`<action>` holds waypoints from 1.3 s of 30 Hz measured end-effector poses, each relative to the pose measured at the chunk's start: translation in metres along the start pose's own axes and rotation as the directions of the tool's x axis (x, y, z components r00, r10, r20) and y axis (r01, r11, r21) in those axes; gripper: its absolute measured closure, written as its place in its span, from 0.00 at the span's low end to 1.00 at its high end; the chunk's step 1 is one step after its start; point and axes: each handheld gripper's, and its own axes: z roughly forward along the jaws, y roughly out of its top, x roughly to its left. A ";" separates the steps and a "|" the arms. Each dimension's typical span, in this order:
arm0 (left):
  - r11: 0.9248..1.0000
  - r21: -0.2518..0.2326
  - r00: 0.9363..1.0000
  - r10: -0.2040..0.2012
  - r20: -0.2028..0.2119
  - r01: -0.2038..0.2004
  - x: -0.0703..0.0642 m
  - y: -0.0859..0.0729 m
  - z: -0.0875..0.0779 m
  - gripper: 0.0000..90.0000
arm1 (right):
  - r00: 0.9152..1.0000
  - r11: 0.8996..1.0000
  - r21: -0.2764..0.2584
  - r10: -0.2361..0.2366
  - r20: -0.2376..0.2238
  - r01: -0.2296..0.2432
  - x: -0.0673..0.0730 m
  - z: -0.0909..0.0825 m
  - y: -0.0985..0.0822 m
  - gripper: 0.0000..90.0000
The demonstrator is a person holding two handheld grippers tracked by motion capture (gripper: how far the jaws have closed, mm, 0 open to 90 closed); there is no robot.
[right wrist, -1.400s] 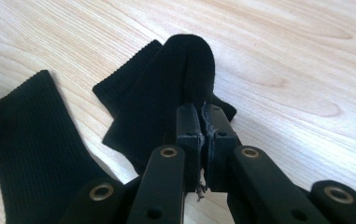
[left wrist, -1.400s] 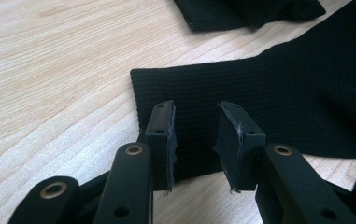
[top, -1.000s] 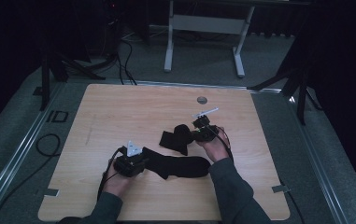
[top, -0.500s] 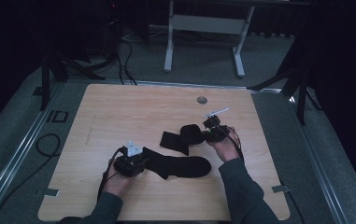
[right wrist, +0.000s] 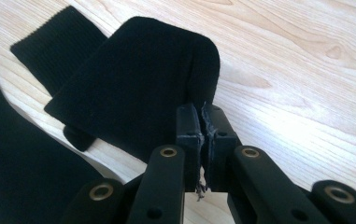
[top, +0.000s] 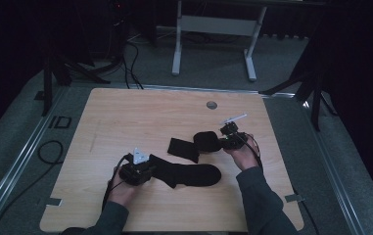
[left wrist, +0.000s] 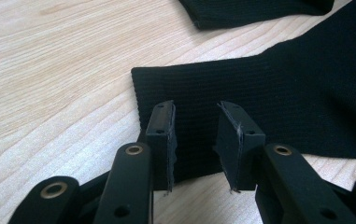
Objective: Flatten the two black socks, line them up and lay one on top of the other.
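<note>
Two black socks lie on the wooden table (top: 125,117). The nearer sock (top: 189,174) is stretched flat, its ribbed cuff (left wrist: 269,102) toward my left gripper (top: 137,171). That gripper (left wrist: 195,112) is open, its jaws resting over the cuff edge with fabric under the gap. The farther sock (top: 194,146) is folded over on itself (right wrist: 133,93). My right gripper (top: 225,137) is shut on the farther sock's folded end (right wrist: 202,109), holding it slightly off the table. The nearer sock also fills the lower left of the right gripper view (right wrist: 17,177).
A small round grommet (top: 212,105) sits in the table near its far edge. Cables (top: 52,152) trail on the carpet to the left. A white desk frame (top: 213,29) stands on the floor beyond the table.
My right gripper has moved a little to the right, pulling the farther sock's end along with it. The left gripper and the nearer sock have stayed put.
</note>
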 end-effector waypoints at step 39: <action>1.000 0.002 1.000 0.003 -0.007 -0.003 -0.001 0.000 0.001 0.74 | 0.997 0.995 -0.062 -0.080 -0.012 0.079 -0.007 -0.008 -0.007 0.69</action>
